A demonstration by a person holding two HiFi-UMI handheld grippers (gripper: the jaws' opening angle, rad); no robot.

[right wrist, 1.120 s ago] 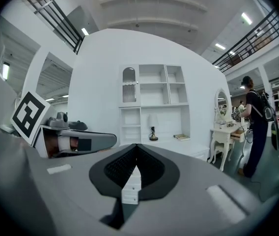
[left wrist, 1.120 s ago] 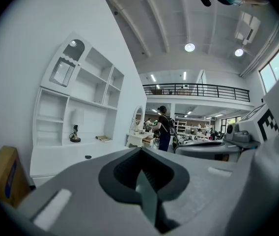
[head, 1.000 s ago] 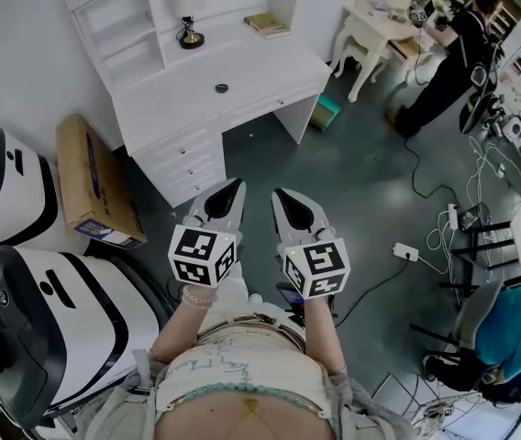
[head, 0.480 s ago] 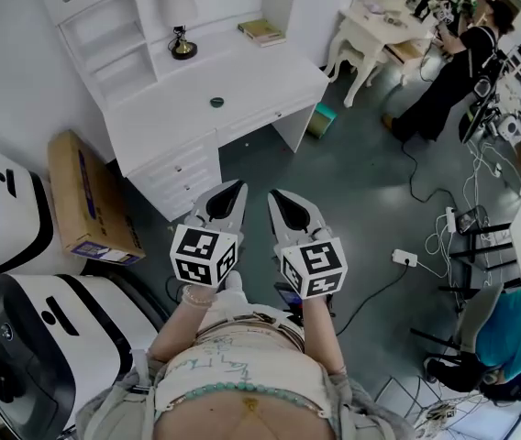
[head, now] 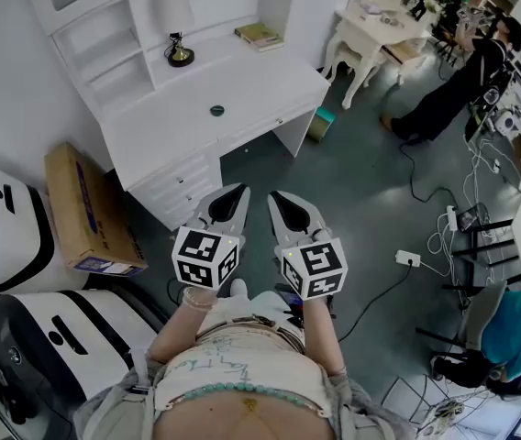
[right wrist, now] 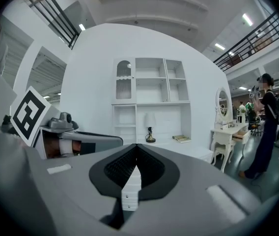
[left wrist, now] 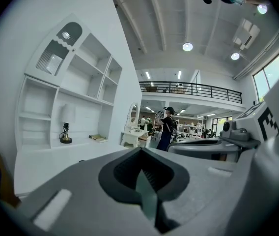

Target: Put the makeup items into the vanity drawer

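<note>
Both the left tool [head: 235, 192] and the right tool [head: 279, 198] hover, jaws together, near the vanity [head: 242, 90].

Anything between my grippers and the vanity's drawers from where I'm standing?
Nothing visible. Only bare floor lies between the left gripper, the right gripper and the drawers, which are closed. The cardboard box stands to the left of them, off the path.

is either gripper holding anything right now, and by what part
Nothing is held: the left hand-held gripper and the right hand-held gripper are both shut and empty.
</note>
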